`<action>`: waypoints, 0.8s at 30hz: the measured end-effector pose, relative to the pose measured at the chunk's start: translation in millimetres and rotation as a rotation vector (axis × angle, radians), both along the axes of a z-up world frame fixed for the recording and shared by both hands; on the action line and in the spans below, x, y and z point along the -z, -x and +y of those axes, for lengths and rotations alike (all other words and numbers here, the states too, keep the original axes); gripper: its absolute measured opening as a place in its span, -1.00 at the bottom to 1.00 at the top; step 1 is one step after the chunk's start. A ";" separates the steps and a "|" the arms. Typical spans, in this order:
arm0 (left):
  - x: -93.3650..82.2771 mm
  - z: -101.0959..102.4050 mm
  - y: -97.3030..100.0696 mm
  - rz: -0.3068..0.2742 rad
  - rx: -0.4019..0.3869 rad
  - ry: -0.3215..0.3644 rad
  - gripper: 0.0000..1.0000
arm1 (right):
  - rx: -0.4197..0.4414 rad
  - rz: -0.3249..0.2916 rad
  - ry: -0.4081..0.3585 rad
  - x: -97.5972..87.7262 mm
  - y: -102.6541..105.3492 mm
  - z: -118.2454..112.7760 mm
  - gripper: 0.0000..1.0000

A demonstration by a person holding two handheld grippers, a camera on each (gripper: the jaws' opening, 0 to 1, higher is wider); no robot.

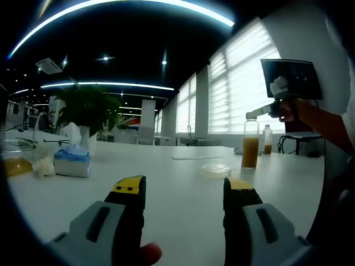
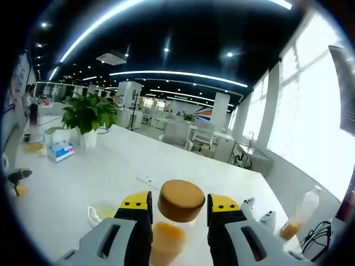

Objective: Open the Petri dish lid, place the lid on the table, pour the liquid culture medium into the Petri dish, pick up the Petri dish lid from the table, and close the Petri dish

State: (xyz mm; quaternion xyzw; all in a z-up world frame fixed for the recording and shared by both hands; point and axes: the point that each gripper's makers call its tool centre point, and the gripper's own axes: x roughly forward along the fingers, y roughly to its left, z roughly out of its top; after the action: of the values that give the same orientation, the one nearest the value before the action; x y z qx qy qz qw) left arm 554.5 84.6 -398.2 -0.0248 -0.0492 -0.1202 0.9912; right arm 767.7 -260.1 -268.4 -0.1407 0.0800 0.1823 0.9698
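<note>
A clear Petri dish (image 1: pixel 215 169) (image 2: pixel 102 212) lies flat on the white table (image 1: pixel 166 188); I cannot tell whether its lid is on. Just right of it stands a bottle of orange culture medium (image 1: pixel 250 145) (image 2: pixel 181 200) with a tan cap. My right gripper (image 2: pixel 180 203) (image 1: pixel 260 111) has its jaws closed against the bottle's neck, and a hand holds that gripper. My left gripper (image 1: pixel 184 185) hovers open over the table, short of the dish, with nothing between its jaws.
A second small bottle of orange liquid (image 1: pixel 268 140) (image 2: pixel 299 219) stands behind the first. At the left are a tissue box (image 1: pixel 72 160), a potted plant (image 1: pixel 83 108) (image 2: pixel 89 116) and a dish of yellow liquid (image 1: pixel 16 165). A thin flat strip (image 1: pixel 191 157) lies beyond the Petri dish.
</note>
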 end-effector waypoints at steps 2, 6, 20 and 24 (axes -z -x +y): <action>-0.4 0.6 0.8 -0.003 -0.005 0.003 -0.03 | -0.002 0.017 -0.043 0.7 -2.9 -0.1 -0.34; -1.5 3.3 1.0 -0.008 -0.015 0.012 -0.03 | -0.026 -0.116 -0.133 -26.3 18.4 -3.9 -0.18; -51.1 45.1 1.6 -0.101 -0.217 0.042 -0.04 | 0.143 -0.197 -0.359 82.5 145.7 -127.3 0.03; -59.5 43.1 7.9 -0.121 -0.234 0.035 -0.04 | 0.150 -0.201 -0.374 85.5 151.6 -126.6 0.02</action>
State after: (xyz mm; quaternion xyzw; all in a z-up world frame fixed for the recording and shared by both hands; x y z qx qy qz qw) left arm 546.6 127.7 -338.6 -0.0290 -0.1135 -0.0042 0.9931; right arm 616.1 -386.8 -353.9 0.0305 -0.0419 0.1063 0.9930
